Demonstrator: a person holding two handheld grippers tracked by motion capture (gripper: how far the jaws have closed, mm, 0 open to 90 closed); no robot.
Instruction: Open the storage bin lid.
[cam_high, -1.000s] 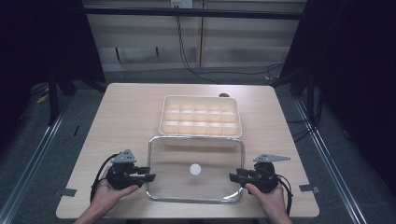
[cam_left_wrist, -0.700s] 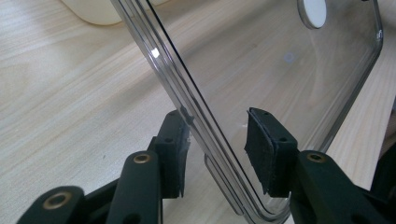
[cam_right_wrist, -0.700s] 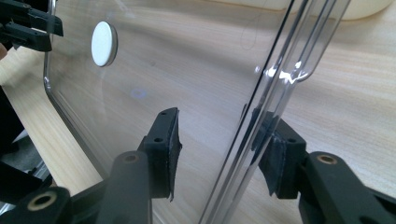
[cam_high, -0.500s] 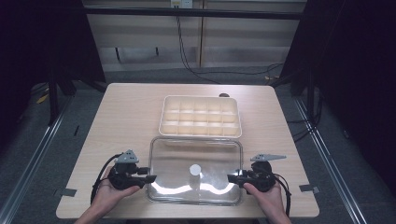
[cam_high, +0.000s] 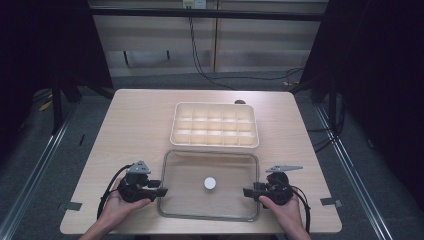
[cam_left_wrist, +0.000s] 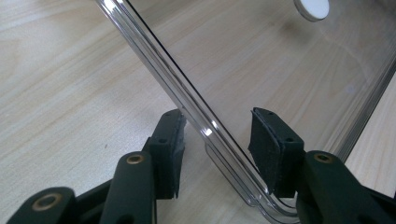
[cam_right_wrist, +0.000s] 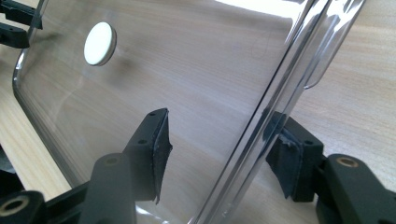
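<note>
High view: I see the table with my two forearms coming in at its near edge, each hand wrapped around a gripper and pointing inward toward the other. Between them lies the clear lid, flat on the wood, and beyond it the tray of compartments, just past the lid's far edge and apart from both grippers.

My left gripper sits at the lid's left edge, my right gripper at its right edge, level with the white knob midway between them.

In the left gripper view the jaws are spread, one pad over the lid and one over bare wood, with the lid's rim running through the gap. I see daylight on both sides of the rim, so nothing is pinched.

In the right gripper view it is the same: jaws apart, straddling the rim, the outer pad seen blurred through the plastic. Whether that pad touches the rim I cannot tell.

The lid's near corners are cut off in both gripper views, and the tray's contents are too small to make out.
</note>
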